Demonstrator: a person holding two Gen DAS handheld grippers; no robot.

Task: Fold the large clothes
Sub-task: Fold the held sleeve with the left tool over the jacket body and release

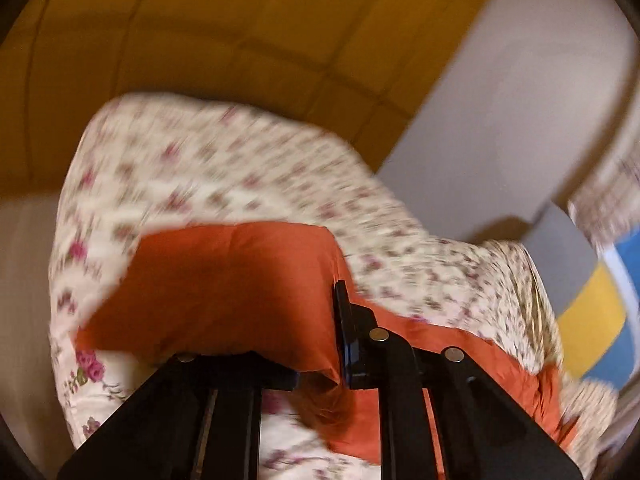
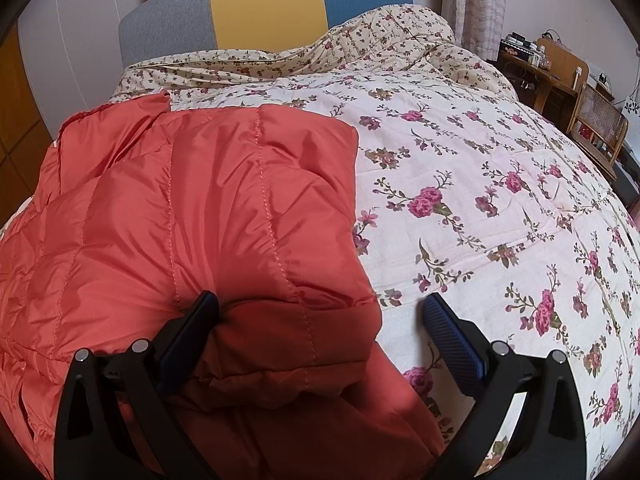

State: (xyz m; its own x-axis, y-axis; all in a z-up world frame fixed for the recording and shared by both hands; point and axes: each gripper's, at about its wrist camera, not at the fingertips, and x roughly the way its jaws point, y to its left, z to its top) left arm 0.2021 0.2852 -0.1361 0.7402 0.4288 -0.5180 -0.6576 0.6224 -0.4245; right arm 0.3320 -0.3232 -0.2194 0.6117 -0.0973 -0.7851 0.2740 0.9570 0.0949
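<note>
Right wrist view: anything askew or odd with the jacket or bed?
Nothing damaged or spilled. The orange puffer jacket lies partly folded on the floral quilt, its near edge bunched between the open right gripper. The quilt is rumpled near the headboard.

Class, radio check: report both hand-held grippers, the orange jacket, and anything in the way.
Left hand-held gripper shut on orange jacket, lifting a fold. Right hand-held gripper open, straddling the jacket's edge. Jacket partly folded on floral bedspread. Nothing blocking.
</note>
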